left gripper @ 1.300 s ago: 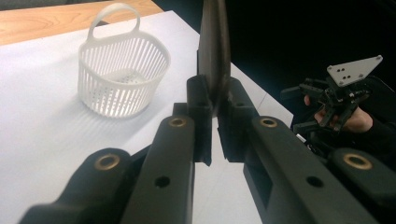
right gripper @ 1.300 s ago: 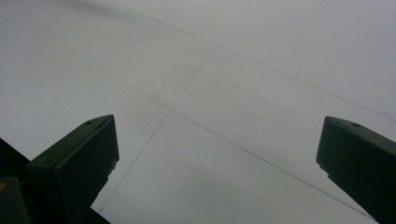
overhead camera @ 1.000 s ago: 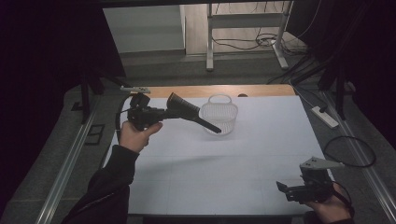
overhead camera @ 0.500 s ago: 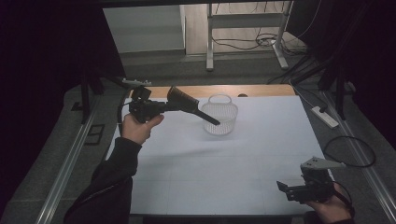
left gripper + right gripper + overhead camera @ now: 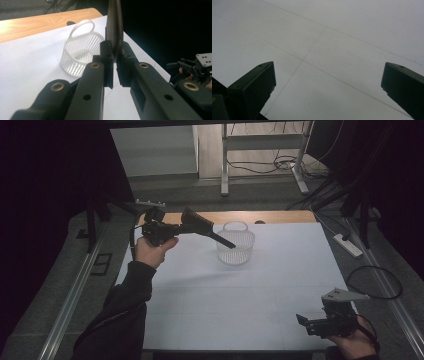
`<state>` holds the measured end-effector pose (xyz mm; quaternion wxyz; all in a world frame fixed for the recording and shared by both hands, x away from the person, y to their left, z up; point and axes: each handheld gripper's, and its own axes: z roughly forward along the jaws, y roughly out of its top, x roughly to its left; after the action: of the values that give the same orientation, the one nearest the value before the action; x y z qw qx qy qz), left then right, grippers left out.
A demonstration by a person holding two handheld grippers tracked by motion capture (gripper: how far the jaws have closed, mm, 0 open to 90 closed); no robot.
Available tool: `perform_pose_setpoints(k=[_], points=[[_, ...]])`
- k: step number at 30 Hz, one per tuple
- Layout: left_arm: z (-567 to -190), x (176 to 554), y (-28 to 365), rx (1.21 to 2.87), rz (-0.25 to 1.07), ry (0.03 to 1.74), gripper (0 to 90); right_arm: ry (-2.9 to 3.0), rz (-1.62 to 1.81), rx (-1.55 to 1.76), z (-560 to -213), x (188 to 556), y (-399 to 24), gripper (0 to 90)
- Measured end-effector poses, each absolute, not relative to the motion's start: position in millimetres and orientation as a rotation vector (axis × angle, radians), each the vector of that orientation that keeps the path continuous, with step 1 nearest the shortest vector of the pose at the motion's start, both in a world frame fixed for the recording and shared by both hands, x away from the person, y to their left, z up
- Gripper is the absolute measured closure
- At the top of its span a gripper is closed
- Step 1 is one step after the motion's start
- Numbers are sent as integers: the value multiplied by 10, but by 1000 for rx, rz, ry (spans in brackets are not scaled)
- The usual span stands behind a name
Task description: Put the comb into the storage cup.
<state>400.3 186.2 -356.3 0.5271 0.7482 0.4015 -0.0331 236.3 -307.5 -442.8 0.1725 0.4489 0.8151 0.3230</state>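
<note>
left gripper carrying a thin dark tool toward the white basket

the left gripper [image 5: 192, 226] sits in the upper left of the high view, jaws pressed together on a flat dark tool [image 5: 114, 27], pinched edge-on between the pads in the left gripper view. in the high view the tool's [image 5: 218, 238] long axis runs from upper left down to the right, its narrow tip pointing at the slotted white basket [image 5: 235, 248] at upper centre and hanging just over the near rim. best play here, i'd say: hold the pinch firm, keep the tip over the basket's mouth, clear of the arched handle, and lower it before letting go so the light basket doesn't tip. the right gripper [image 5: 312, 324] waits at lower right, jaws spread wide over the bare white table [image 5: 342, 37].
</note>
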Motion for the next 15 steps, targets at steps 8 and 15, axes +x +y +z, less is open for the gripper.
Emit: perform_pose_setpoints(k=[8, 15], points=[[-3569, 4074, 1798, 1790, -71, 965, 834, 2314, 917, 1272, -4427, 2361, -3074, 0], [-3594, 4149, 1762, 1789, -71, 979, 834, 2316, 919, 1271, -4428, 2364, -3076, 1]])
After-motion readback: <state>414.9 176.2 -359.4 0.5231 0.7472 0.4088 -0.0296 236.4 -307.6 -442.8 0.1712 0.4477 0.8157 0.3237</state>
